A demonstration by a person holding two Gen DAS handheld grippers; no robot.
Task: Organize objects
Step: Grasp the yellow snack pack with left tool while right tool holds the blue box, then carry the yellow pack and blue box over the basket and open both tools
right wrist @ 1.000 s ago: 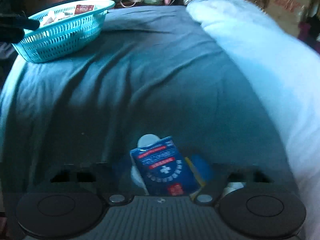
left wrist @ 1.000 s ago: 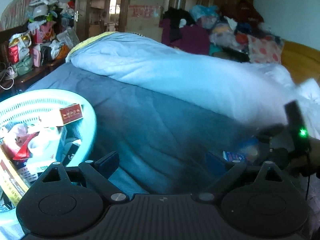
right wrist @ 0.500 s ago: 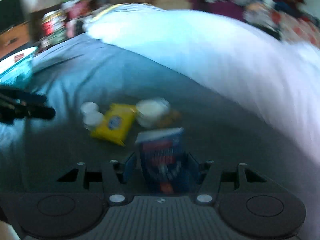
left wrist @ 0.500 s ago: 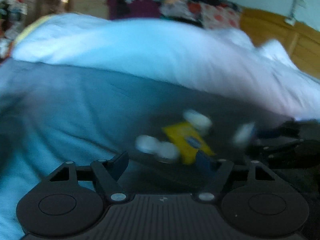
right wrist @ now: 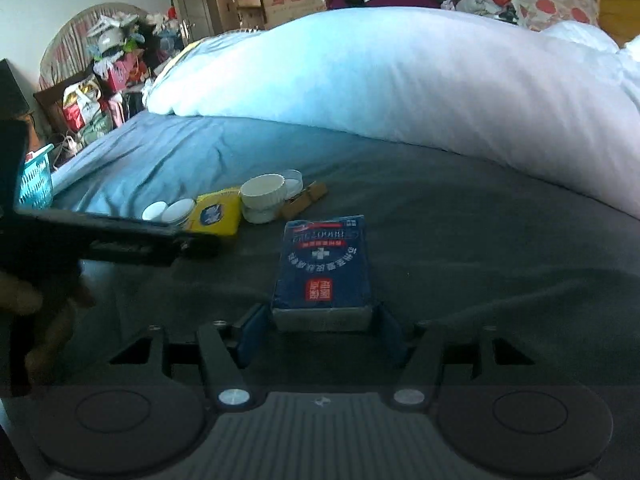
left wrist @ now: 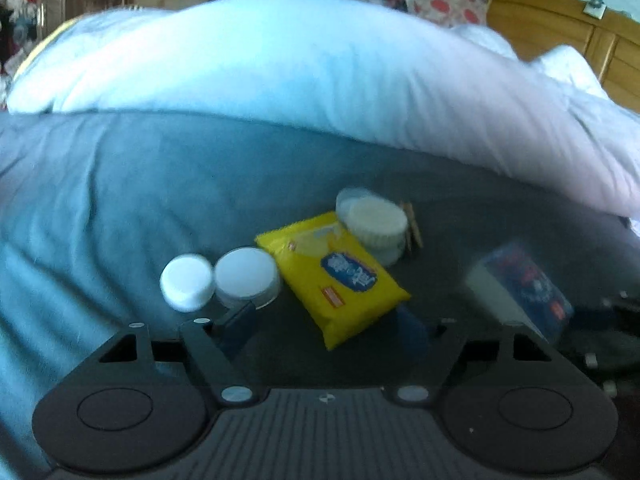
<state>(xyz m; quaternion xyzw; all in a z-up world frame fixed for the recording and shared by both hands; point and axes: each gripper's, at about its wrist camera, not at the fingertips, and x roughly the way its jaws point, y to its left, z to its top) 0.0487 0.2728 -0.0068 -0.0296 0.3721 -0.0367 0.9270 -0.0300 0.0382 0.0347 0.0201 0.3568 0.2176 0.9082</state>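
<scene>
A small pile lies on the grey-blue bedsheet (left wrist: 120, 200): a yellow wipes pack (left wrist: 340, 272), two white round lids (left wrist: 186, 282) side by side, and stacked white ribbed cups (left wrist: 374, 224). My left gripper (left wrist: 324, 320) is open just short of the yellow pack and lids, with nothing between its fingers. A dark blue box (right wrist: 324, 268) with a white cross lies flat on the sheet, and my right gripper (right wrist: 320, 332) is shut on its near end. The left wrist view shows this blue box (left wrist: 520, 284) blurred at the right. The right wrist view shows the left gripper (right wrist: 192, 242) beside the yellow pack (right wrist: 216, 214).
A big white duvet (right wrist: 400, 80) lies across the bed behind the pile. A turquoise basket (right wrist: 36, 184) sits at the far left bed edge. A hand (right wrist: 24, 300) holds the left gripper. Bags, boxes and clothes crowd the room behind.
The left gripper swung away from the basket to the pile of lids and wipes. The right gripper carried the blue box over and lowered it flat onto the sheet near the pile.
</scene>
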